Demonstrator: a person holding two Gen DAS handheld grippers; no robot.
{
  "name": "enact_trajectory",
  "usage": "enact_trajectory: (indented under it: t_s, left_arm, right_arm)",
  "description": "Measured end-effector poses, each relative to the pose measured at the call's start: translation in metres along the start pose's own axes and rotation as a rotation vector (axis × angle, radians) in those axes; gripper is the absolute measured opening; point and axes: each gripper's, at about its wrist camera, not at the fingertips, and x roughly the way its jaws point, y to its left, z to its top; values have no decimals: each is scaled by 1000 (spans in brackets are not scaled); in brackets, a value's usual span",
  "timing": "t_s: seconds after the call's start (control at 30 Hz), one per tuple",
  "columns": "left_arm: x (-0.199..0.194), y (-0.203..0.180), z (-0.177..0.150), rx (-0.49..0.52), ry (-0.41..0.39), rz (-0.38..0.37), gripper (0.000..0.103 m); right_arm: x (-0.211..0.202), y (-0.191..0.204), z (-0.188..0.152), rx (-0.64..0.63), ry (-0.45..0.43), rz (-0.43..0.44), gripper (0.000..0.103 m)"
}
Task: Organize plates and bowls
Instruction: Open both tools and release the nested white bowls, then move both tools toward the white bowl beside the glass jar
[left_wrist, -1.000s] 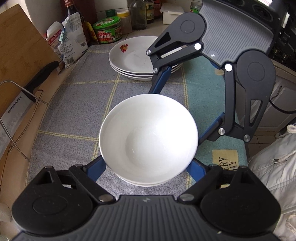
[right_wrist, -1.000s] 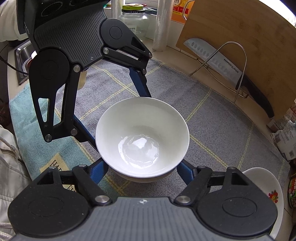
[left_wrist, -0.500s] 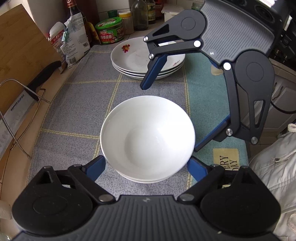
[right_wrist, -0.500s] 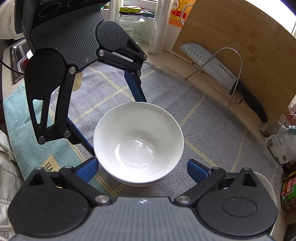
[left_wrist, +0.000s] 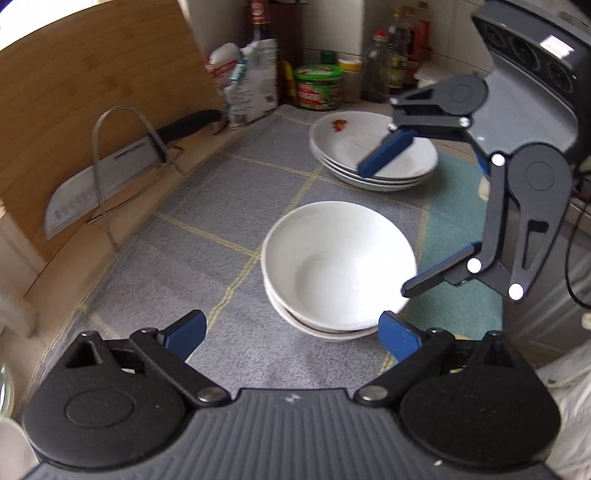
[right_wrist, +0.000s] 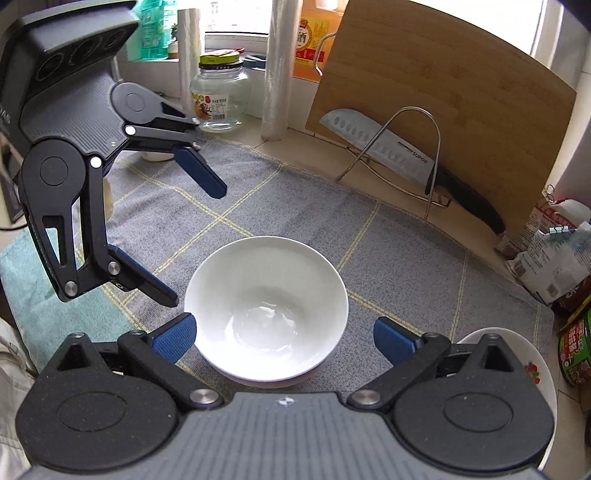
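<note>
Fingers on both the left gripper (left_wrist: 291, 332) and right gripper (right_wrist: 284, 338) are spread wide, gripping nothing, bowls (left_wrist: 338, 266) stacked on the mat (left_wrist: 207, 206) near the plates (left_wrist: 373, 155), so a careless nudge might topple them.

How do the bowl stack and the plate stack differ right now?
The bowl stack is deep, plain white, and sits between the two open grippers; the plate stack is shallow and wide, with a small red print on its top plate, farther back near the jars. Both are white nested stacks resting on the grey mat.
</note>
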Motion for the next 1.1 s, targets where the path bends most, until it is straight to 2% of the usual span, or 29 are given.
enact_trajectory:
  t_s: [0.13,0.23,0.4,0.53,0.67,0.83,1.1]
  left_arm:
    - [-13,11,-10,-216,-47,84,99]
    - [-24,19,-20,-346,-85,112,99]
    - [-32,24,-48,-475,-75,204,99]
    - [-40,27,-75,-566,-36,260,99]
    - [-50,31,-96,-596,-5,289,99]
    - [-68,44,-118,-601,-26,298,99]
    - [-102,91,-169,-540,-33,295,99]
  right_arm:
    - [1,4,1,41,-11,-51,103]
    - [1,10,4,59,-25,-88,103]
    - [-1,17,8,87,-59,-98,103]
    - [-1,23,14,84,-82,-86,103]
    - [-1,32,21,97,-108,-66,103]
    - [5,55,39,124,-115,-74,103]
    - [42,130,75,158,-84,-143,103]
